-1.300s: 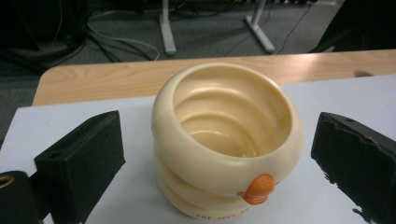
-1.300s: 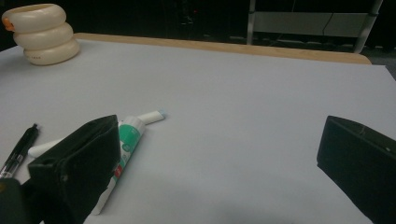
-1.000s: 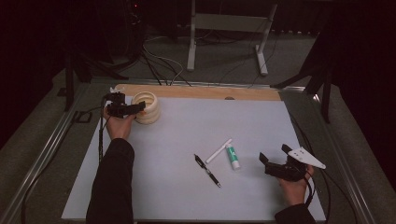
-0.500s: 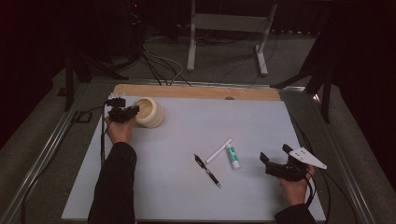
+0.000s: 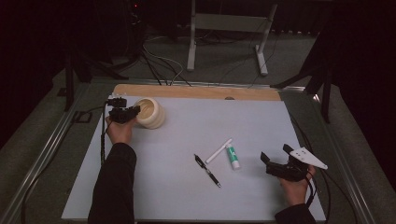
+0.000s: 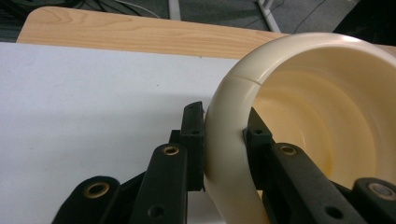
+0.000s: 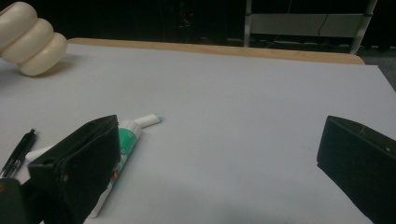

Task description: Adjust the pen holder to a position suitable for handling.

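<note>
Gripping the cream, ribbed plastic cup [image 5: 150, 112] by its rim is the step in hand. The cup sits at the far left of the white table sheet [image 5: 261, 116], just short of the bare wooden strip [image 5: 196, 92] along the far edge, and it is tilted over toward me, mouth facing my left gripper [image 5: 130, 113]. In the left gripper view my two black jaws have just closed on the rounded lip [image 6: 229, 140]: one pad bears on the outer wall, the other sits inside the mouth, and the wall is pinched between them with no gap that I can see.

Findings on the hold: the bite is shallow and sits on a curved, smooth bead, so I judge it liable to pivot or slip. To do this well I should keep the pinch firm, raise the cup slowly, and let it swing upright under the jaws rather than twist it. Any carry should stay low over the sheet.

My right gripper [image 5: 275, 161] rests near the right front corner, jaws spread wide with nothing between them. Near it, toward the middle of the sheet, lie a small white tube with green print [image 5: 233, 157], a white stick-shaped pen [image 5: 218, 150] touching or nearly touching the tube's cap end, and a black pen [image 5: 207, 170], all well apart from the cup. The path between looks unobstructed.
</note>
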### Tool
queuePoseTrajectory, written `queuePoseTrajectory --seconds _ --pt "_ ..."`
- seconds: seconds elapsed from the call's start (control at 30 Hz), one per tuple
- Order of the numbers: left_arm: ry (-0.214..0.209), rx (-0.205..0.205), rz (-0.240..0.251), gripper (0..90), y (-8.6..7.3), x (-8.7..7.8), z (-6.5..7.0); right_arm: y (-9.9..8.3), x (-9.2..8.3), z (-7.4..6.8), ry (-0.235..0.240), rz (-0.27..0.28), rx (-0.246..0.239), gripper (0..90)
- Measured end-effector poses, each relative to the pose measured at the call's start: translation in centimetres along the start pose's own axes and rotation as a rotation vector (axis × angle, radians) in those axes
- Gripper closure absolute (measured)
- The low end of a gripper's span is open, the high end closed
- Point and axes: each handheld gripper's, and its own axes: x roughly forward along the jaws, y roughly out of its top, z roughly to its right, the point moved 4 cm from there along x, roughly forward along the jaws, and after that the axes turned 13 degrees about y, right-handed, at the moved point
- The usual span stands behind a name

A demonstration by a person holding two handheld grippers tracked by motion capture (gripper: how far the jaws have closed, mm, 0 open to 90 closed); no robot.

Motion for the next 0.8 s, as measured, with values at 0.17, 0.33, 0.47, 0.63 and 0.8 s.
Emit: queuePoseTrajectory --seconds 0.17,0.33,0.47,0.63,0.8 --pt "-0.021 0.004 0.016 76.7 0.2 -0.8 0.4 0.0 0.0 0.0 -0.002 0.002 0.002 0.0" --pt "-0.039 0.033 0.026 76.7 0.4 -1.6 0.8 0.0 0.0 0.0 -0.001 0.002 0.002 0.0" --pt "-0.052 0.040 0.029 76.6 0.5 -2.2 1.2 0.0 0.0 0.0 -0.001 0.001 0.001 0.0" --pt "-0.071 0.047 0.027 76.6 0.6 -2.9 1.8 0.0 0.0 0.0 -0.004 0.006 0.002 0.0" --pt "-0.092 0.074 0.036 76.6 0.5 -3.6 2.8 0.0 0.0 0.0 -0.004 0.006 -0.001 0.0"
